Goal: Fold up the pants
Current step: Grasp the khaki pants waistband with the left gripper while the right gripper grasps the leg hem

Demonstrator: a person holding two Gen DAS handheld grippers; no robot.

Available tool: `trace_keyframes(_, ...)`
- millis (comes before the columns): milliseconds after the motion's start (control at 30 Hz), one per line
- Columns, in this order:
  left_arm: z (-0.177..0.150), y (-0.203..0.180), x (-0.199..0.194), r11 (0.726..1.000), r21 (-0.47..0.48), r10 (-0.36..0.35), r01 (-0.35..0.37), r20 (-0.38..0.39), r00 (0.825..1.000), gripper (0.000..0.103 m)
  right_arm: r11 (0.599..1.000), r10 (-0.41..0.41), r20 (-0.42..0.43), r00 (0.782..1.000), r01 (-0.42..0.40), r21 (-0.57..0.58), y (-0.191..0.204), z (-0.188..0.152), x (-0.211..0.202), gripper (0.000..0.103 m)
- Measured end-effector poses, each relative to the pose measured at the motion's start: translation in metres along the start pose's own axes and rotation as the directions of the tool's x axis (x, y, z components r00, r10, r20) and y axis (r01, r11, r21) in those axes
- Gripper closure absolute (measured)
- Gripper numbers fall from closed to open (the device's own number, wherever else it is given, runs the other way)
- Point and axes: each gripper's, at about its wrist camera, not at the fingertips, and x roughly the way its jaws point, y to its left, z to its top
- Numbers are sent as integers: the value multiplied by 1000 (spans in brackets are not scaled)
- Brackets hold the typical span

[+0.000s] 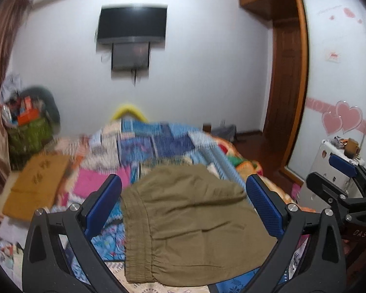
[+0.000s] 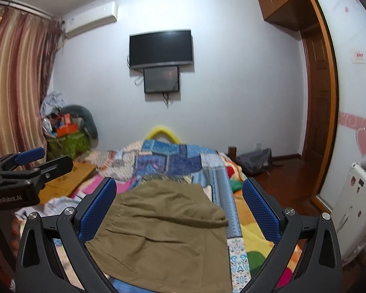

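Note:
Olive-brown pants (image 1: 190,222) lie folded into a compact stack on the patchwork bedspread (image 1: 153,144), elastic waistband on the left side. My left gripper (image 1: 183,195) is open and empty, raised above the pants, its blue pads on either side of them. In the right wrist view the pants (image 2: 163,232) lie the same way, and my right gripper (image 2: 179,197) is open and empty above them. Each gripper shows at the edge of the other's view: the right gripper (image 1: 339,173) and the left gripper (image 2: 46,158), both with jaws apart.
A brown cardboard sheet (image 1: 36,183) lies on the bed's left side. A cluttered green basket (image 1: 29,131) stands by the curtain. A white appliance (image 2: 353,207) and wardrobe door (image 1: 339,73) are at the right. A TV (image 2: 161,47) hangs on the far wall.

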Motion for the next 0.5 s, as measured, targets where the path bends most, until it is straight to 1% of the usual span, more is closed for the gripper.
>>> trace_keyframes(133,-12,19,43,999,-27,23,-26,-97,995,0,1000,5,-72,997,-7,-15,-9,-15,28,1)
trace_keyframes(233,-19,32,70,997,-5,75,-76,-136,988,0,999,-10,-150,989,4,-38,-21,-30,57,1)
trace_keyframes(300,-23,38,87,995,11,101,-101,-161,982,0,999,-18,-185,983,8,-54,-27,-37,70,1)
trace_keyframes(333,-27,45,98,994,17,111,-109,-184,977,0,998,-28,-206,978,15,-65,-31,-42,78,1)
trace_keyframes(400,-30,56,116,994,17,106,-105,-222,969,0,996,-46,-246,968,25,-89,-41,-50,94,1)
trace_keyframes(500,-37,74,146,992,19,122,-122,-297,947,0,993,-71,-298,952,39,-112,-56,-61,117,1)
